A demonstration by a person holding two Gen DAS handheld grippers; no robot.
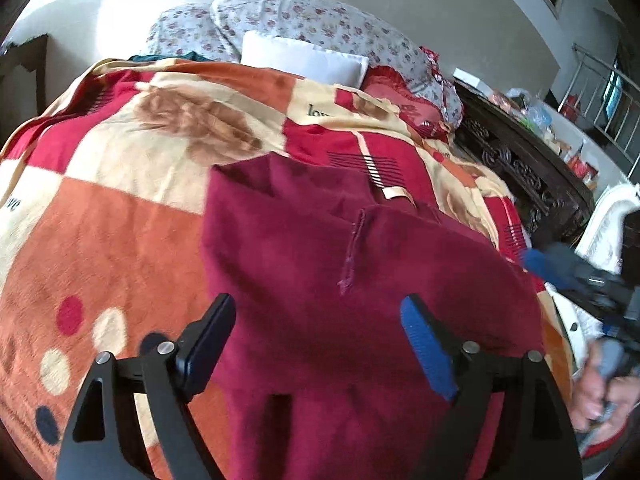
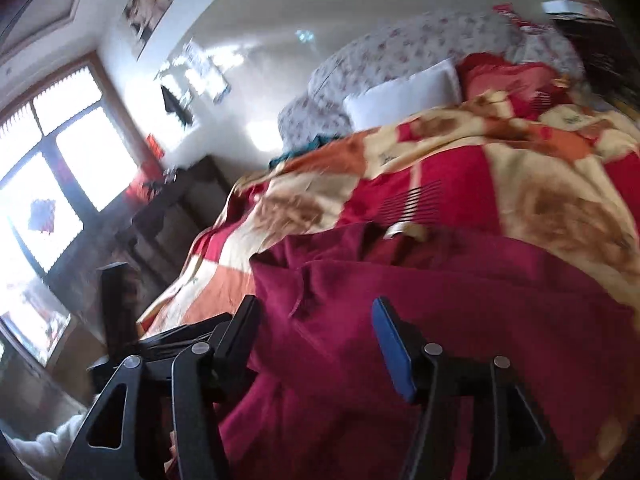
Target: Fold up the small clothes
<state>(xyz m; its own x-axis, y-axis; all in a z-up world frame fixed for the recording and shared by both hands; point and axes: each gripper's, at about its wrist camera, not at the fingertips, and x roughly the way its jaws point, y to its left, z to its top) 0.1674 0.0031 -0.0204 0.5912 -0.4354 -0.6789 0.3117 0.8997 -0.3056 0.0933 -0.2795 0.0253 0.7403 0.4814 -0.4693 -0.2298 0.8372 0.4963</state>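
Note:
A dark red garment (image 1: 320,264) lies spread on the patterned blanket (image 1: 120,216), with a seam slit and a cream label near its far edge. My left gripper (image 1: 318,312) is open above the garment's near part, holding nothing. In the right wrist view the same garment (image 2: 440,312) lies with a fold at its left side. My right gripper (image 2: 316,316) is open above it, empty. The right gripper also shows at the right edge of the left wrist view (image 1: 568,268), blurred, beside the garment's right edge.
A white pillow (image 1: 304,60) and floral pillows (image 1: 304,20) lie at the head of the bed. A dark carved wooden cabinet (image 1: 524,168) stands along the right side. In the right wrist view a window (image 2: 44,168) and dark furniture (image 2: 160,224) are to the left.

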